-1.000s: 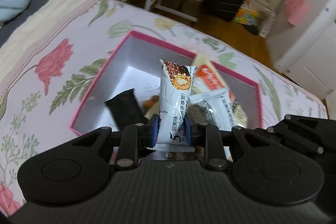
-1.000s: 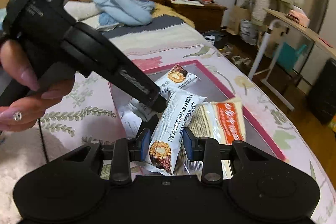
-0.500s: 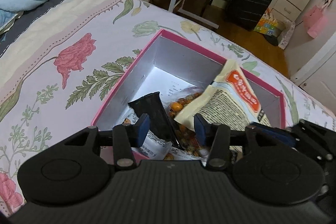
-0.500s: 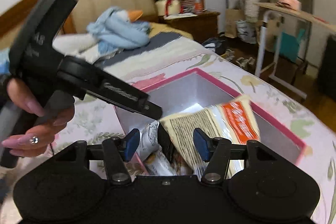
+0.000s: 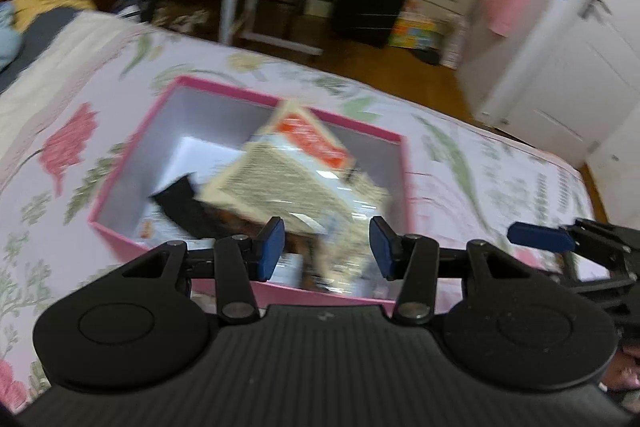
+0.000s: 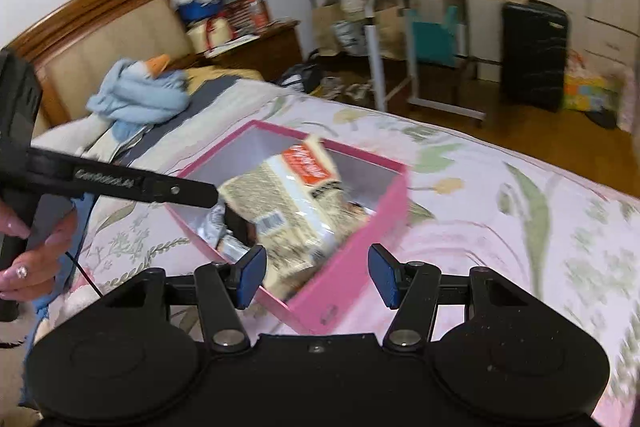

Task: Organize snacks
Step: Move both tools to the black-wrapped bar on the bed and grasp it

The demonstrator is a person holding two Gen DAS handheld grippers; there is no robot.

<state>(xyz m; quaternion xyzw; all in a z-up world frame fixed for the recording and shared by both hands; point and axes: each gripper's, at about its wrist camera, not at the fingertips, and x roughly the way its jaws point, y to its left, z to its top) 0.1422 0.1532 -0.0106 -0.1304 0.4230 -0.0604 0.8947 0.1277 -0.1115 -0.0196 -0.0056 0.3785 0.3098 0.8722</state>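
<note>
A pink box (image 5: 280, 103) with a grey inside lies on the floral bedspread (image 5: 460, 179). In it a large cream snack bag with an orange-red label (image 5: 296, 167) leans over a black packet (image 5: 180, 203) and smaller wrappers. My left gripper (image 5: 326, 247) hovers above the box's near edge, open, nothing between its blue pads. My right gripper (image 6: 316, 275) is open and empty over the box's near corner (image 6: 352, 267); the cream bag (image 6: 288, 195) shows past it. The left gripper's finger (image 6: 160, 187) reaches over the box, held by a hand (image 6: 24, 247).
A blue plush toy (image 6: 140, 95) lies by the wooden headboard. Beyond the bed's far edge are a nightstand (image 6: 260, 43), a white-legged side table (image 6: 400, 27), a black suitcase (image 6: 534, 55) and wood floor. The bedspread to the right of the box is bare.
Each gripper held a white snack bar over the box a second ago. Both have let go and opened, and have drawn back and up from the box.
</note>
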